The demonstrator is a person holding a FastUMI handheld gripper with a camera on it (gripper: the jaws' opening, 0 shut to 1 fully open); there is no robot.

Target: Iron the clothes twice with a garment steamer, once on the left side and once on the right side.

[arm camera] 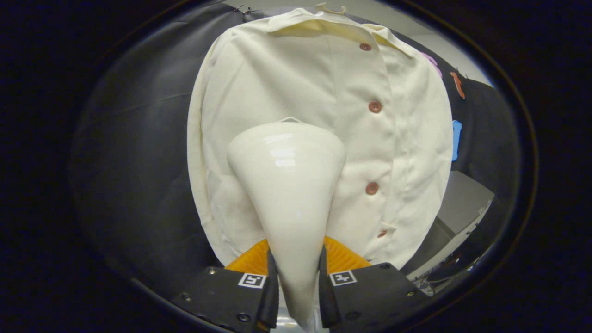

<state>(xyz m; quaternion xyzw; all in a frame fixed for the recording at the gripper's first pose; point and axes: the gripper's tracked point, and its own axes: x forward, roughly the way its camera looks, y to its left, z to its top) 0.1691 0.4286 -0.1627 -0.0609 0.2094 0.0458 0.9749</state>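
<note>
The gripper point(298, 282) is clenched on the garment steamer point(289, 185): both black fingers point(268, 296) press on its narrow handle end, one on each side. The long axis of the steamer runs straight forward from the fingers, and its wide head points at the shirt point(323, 115). The shirt hangs in front of the black cloth wall point(138, 162), beyond the steamer, with its collar up and its hem low, near the fingers. The row of brown buttons point(375, 107) goes down the shirt to the right of the steamer head, so the head faces the panel on the left of the buttons, about at the middle height. Whether the head touches the fabric, I cannot tell. I judge that the coming move is a stroke along this left panel, parallel to the button row. The gripper is held nearly square to the shirt, tilted a little upward.
</note>
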